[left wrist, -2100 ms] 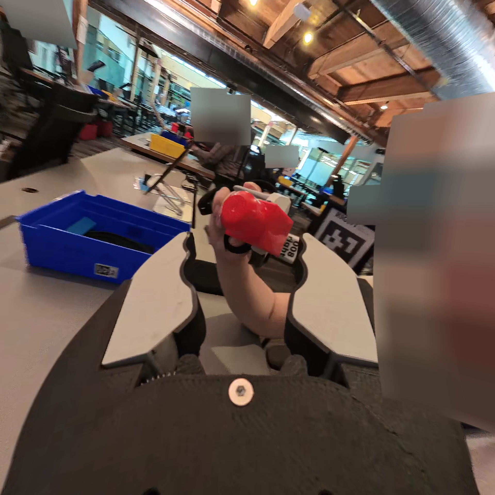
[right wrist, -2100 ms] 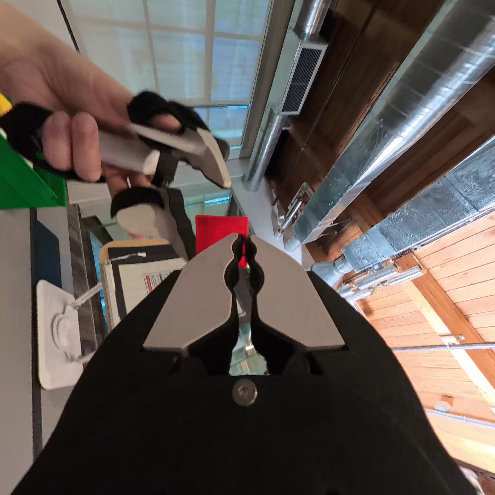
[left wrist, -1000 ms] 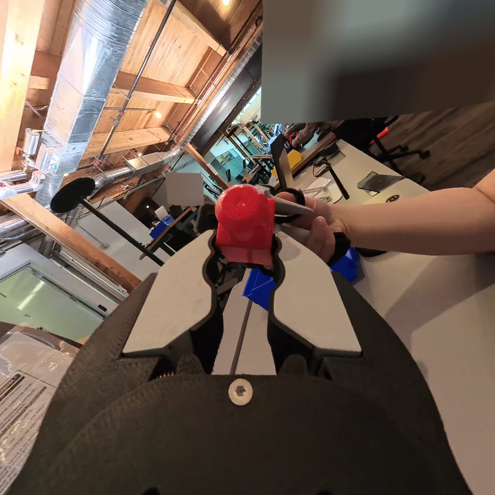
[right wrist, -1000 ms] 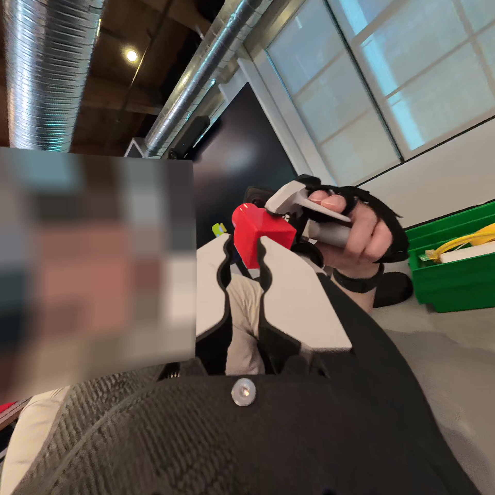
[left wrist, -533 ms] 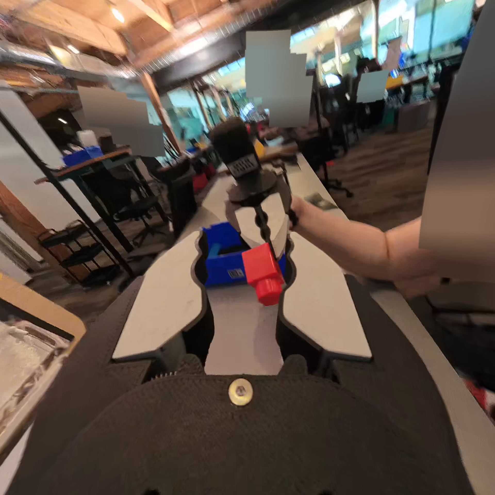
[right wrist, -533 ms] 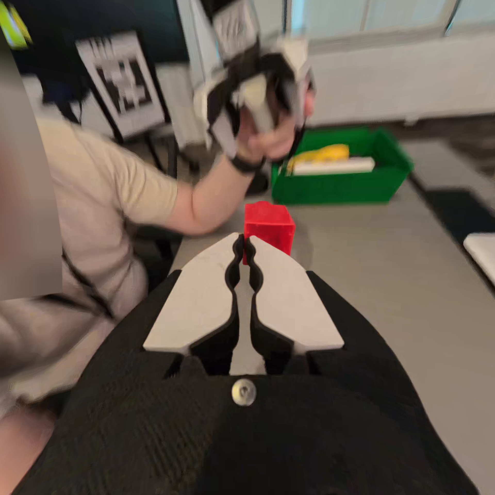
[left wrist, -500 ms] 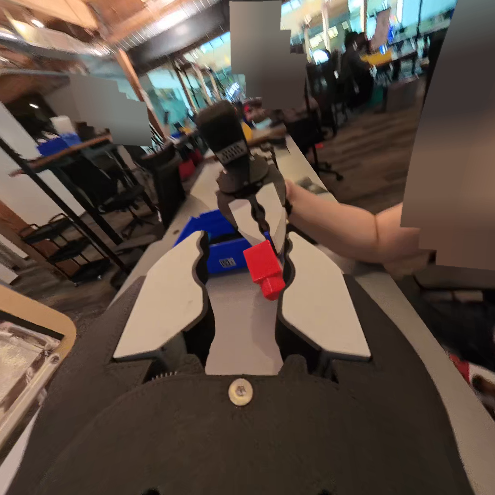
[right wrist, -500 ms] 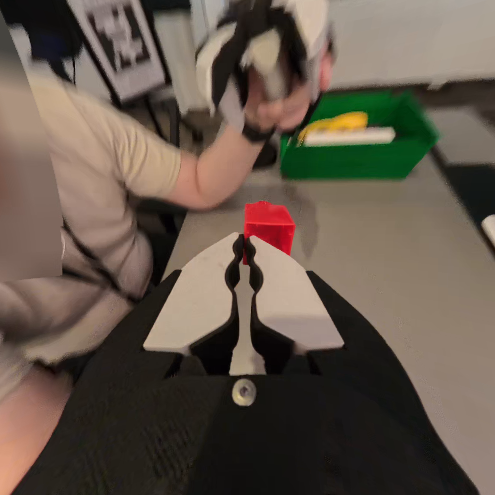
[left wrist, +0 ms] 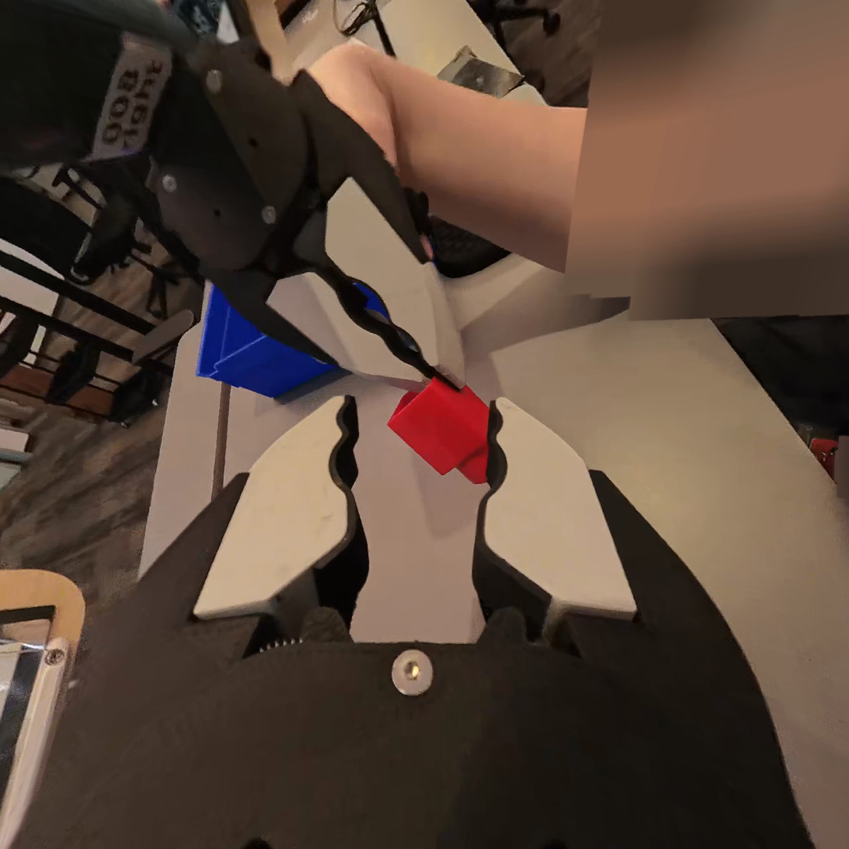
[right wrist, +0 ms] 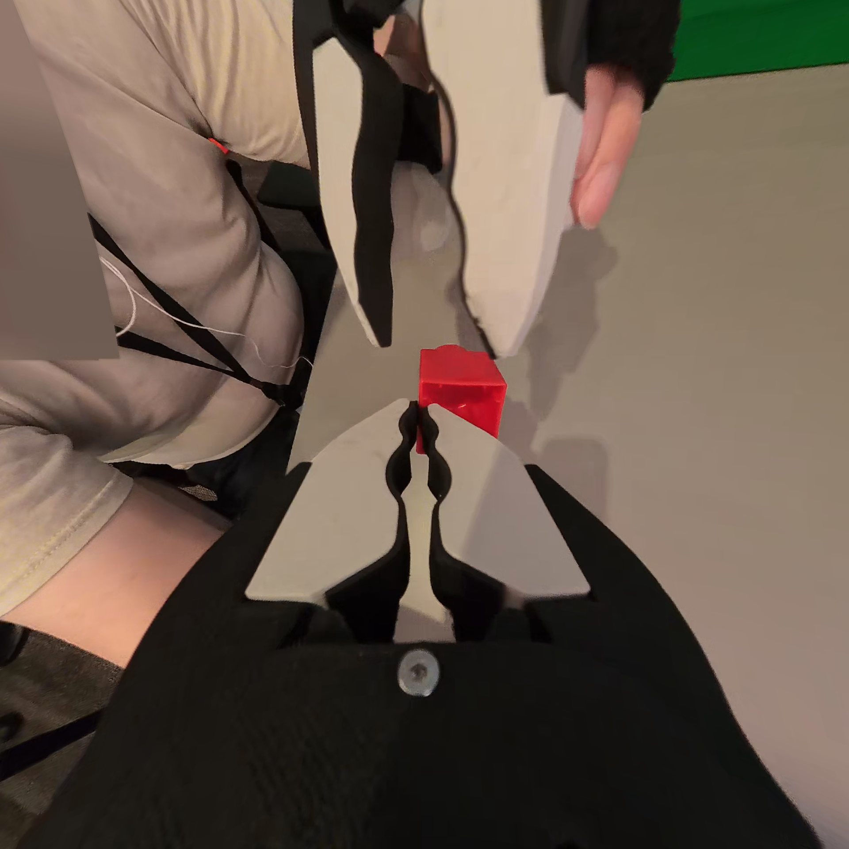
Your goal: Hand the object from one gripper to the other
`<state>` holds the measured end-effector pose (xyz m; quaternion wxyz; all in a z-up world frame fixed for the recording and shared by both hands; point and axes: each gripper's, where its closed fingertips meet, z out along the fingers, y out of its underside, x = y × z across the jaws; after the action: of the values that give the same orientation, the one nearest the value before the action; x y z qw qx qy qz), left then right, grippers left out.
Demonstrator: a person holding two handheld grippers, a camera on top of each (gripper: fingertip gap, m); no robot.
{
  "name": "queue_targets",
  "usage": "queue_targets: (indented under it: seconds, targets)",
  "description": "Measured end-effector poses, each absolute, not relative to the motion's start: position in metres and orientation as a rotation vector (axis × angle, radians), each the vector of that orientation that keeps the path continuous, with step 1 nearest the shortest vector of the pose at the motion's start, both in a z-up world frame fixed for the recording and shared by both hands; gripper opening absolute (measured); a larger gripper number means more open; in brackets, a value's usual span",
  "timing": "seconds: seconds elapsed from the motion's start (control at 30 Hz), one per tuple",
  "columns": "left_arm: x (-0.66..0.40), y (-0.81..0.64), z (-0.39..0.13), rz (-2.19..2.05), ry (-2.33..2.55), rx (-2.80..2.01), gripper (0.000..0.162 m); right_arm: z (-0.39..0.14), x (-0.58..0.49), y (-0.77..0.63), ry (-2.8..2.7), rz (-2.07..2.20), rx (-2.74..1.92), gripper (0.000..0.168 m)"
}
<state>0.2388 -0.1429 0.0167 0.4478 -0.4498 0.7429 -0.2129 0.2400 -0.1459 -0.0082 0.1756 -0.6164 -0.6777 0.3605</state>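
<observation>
A red hollow block hangs low over the grey table. My right gripper is shut on one thin wall of the block. In the left wrist view the right gripper comes in from the upper left and pinches the block's top edge. My left gripper is open, with the block between its fingertips and close to the right finger. In the right wrist view the left gripper points down just above the block, jaws apart and not touching it.
A blue bin stands on the table behind the block. A green bin is at the far right. The person's forearm and beige-shirted body are close by. A bare stretch of table lies to the right. The grippers are tip to tip, or close to it.
The two grippers have come much closer together. The open left gripper now straddles the block. The right gripper has stayed shut on the block and brought it lower over the table.
</observation>
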Motion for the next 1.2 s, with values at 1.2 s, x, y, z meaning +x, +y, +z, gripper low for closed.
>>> queue_targets:
  seconds: [1.2]
  targets:
    - [0.202,-0.086,0.159,-1.163,0.830,-0.933,0.033,0.139,0.217,-0.082,-0.984,1.250,-0.833,0.040]
